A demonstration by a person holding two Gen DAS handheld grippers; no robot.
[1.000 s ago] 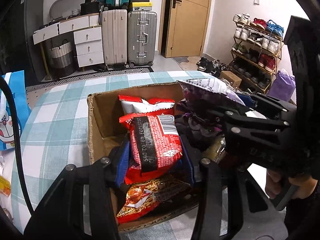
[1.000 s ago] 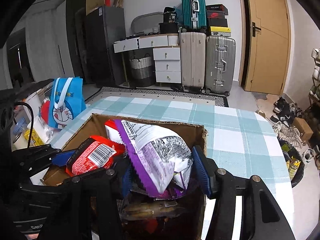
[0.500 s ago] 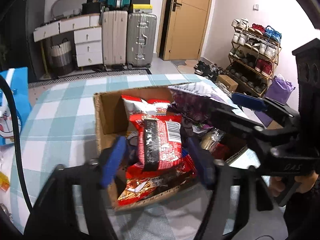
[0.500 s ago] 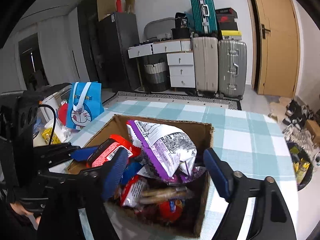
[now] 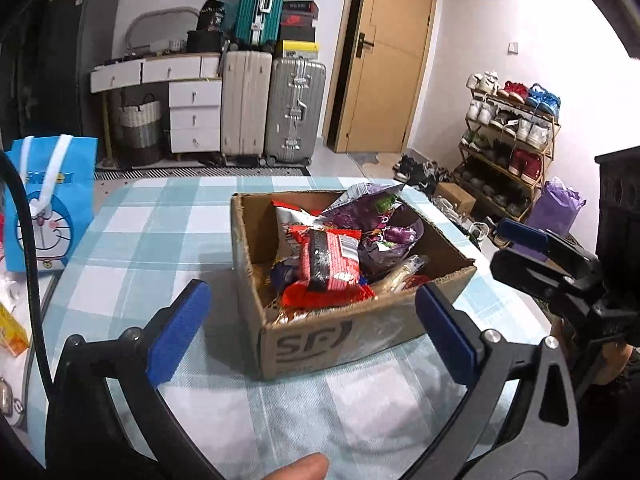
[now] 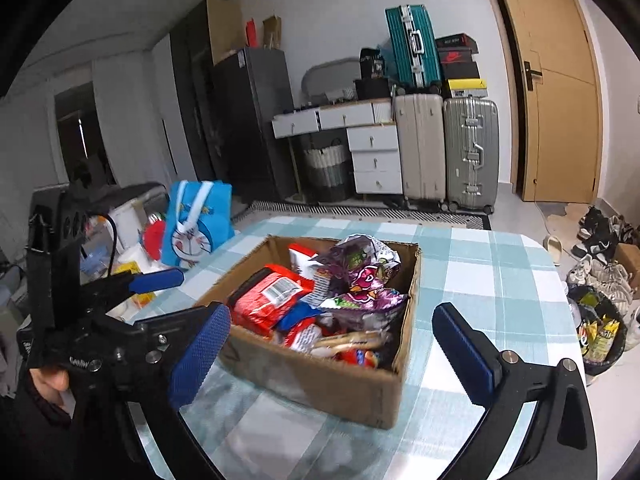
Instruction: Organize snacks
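A cardboard box (image 5: 320,340) (image 6: 344,384) stands on the checked table, filled with snack packets. A red packet (image 5: 330,264) (image 6: 268,300) lies on top at the left and a purple packet (image 5: 380,224) (image 6: 360,272) at the back right. My left gripper (image 5: 316,332) is open and empty, held back in front of the box. My right gripper (image 6: 332,352) is open and empty too, in front of the box; it also shows at the right of the left wrist view (image 5: 532,248).
A blue cartoon bag (image 5: 44,204) (image 6: 196,220) stands at the table's left edge, with small yellow packets (image 5: 10,332) near it. Suitcases (image 5: 272,108), drawers and a shoe rack (image 5: 512,140) stand beyond the table. A bin (image 6: 600,332) sits on the floor at the right.
Both grippers opened, let go of the red and purple packets into the box, and pulled back away from it.
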